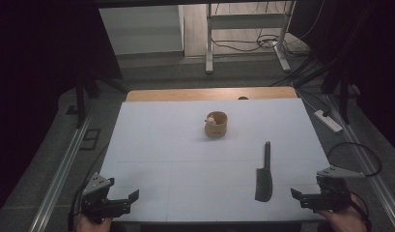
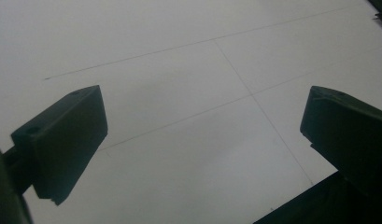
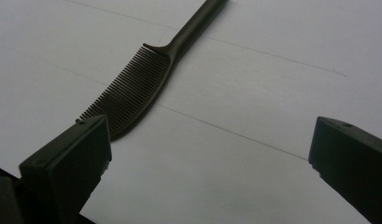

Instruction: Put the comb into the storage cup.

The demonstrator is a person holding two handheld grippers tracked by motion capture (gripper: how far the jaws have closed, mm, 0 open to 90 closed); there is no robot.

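A black comb (image 1: 264,176) lies flat on the white table (image 1: 185,145) at the front right, its handle pointing away from me. In the right gripper view the comb (image 3: 137,88) lies just beyond the left jaw, apart from it. My right gripper (image 1: 299,199) (image 3: 209,140) rests at the table's front right corner, open with nothing between its jaws. At the front left corner my left gripper (image 1: 130,203) (image 2: 202,116) stands open over bare table. A small round wooden cup (image 1: 216,124) with a pale figure on its side stands upright near the table's middle.
A wooden strip (image 1: 209,93) borders the table's far edge. Beyond it are a metal stand (image 1: 243,29) and cables on the floor. A white power strip (image 1: 329,121) lies on the floor to the right. Metal rails (image 1: 64,169) run along both sides.
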